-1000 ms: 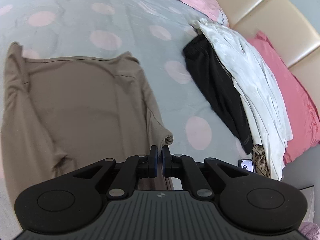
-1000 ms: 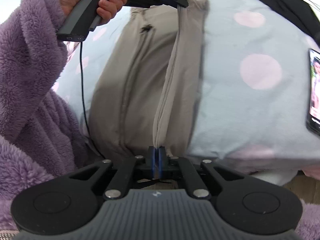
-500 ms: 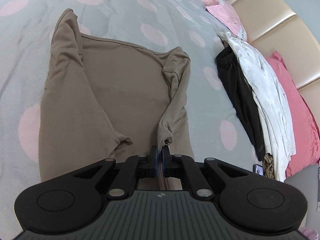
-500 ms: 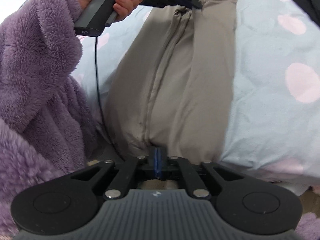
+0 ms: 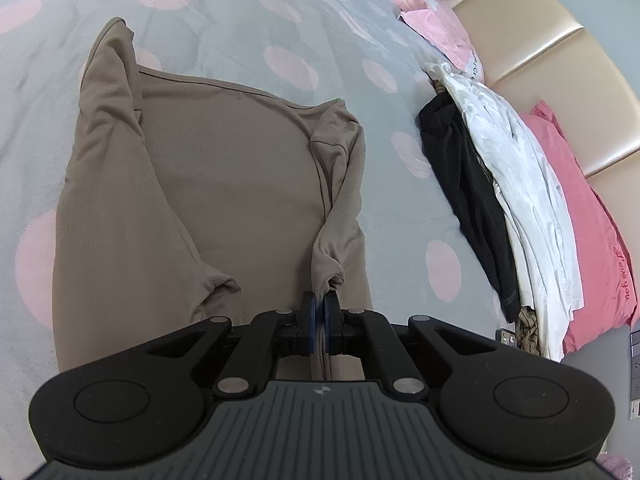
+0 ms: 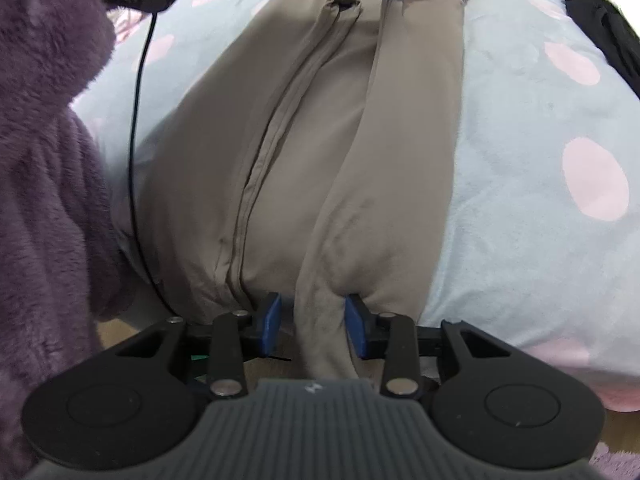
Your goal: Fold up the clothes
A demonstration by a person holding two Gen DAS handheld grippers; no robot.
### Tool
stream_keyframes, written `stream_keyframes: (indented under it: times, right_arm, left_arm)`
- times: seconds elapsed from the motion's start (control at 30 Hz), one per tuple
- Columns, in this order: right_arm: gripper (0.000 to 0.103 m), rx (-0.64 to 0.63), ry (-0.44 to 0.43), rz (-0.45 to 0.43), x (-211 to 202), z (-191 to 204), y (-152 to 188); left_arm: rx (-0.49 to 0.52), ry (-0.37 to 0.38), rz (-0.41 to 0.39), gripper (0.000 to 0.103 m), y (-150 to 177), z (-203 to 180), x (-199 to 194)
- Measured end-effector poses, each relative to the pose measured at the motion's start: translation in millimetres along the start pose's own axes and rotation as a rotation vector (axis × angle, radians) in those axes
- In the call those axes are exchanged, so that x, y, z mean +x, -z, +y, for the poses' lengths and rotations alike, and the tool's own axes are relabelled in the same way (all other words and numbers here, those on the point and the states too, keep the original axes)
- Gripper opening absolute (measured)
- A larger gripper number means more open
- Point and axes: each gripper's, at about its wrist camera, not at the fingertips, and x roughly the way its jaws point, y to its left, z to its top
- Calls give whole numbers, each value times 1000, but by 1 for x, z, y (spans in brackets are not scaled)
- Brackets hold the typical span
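Taupe top (image 5: pixel 224 184) flat on bed (image 5: pixel 240 20), left tongs (image 5: pixel 319 317) pinching its right sleeve cuff, right tongs (image 6: pixel 312 325) spreading off the near hem fold — freed fold may slump, skewing the crease

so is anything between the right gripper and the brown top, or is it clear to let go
Nothing visible stands between them. The right gripper has a fold of the brown top between its blue pads, which no longer press it; its jaws are opening. The left gripper is shut on the sleeve cuff.
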Motion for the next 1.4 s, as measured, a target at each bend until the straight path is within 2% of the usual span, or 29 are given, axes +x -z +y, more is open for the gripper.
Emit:
stream_keyframes:
  times: [0.03,0.07,0.1,0.33,0.5,0.77,0.93,0.97,1.0,1.13,1.23,1.33,1.37,1.4]
  right_arm:
    - [27,-14,27,0,0,3,0]
    - [8,-25,53,0,0,3,0]
    - [5,-18,58,-1,-1,1,0]
    - [5,91,-58,-40,-31,-18,2]
    - [5,78,-130,-91,-52,-8,-7]
    - [5,58,-172,-32,-29,5,-12]
    - [17,73,-200,15,-11,3,-7]
    - [27,75,-211,27,-9,3,-5]
    - [33,77,-223,37,-9,2,-3]
    - [35,88,-249,66,-10,-4,6]
    - [35,91,-221,49,-20,-11,10]
    - [34,77,-168,-9,-34,-19,11]
    - [28,78,-154,-38,-38,-21,12]
    - [17,80,-144,-65,-41,-23,12]
  left_arm:
    - [0,-1,-1,2,0,0,0]
    - [2,-3,-1,2,1,-1,0]
    - [3,-4,-3,2,1,-1,0]
    - [15,12,-22,2,0,-8,-9]
    - [35,8,-46,2,-3,-13,-26]
    - [7,-64,-40,2,0,11,-24]
    - [18,-76,-36,2,5,20,-11]
    - [19,-80,-39,2,6,20,-10]
    - [19,-83,-42,3,7,20,-10]
    - [28,-103,-58,17,9,14,-18]
    - [55,-126,-78,17,13,6,-30]
    - [93,-145,-103,18,21,-4,-43]
    - [112,-146,-106,17,25,-8,-46]
    - [131,-145,-107,18,29,-12,-50]
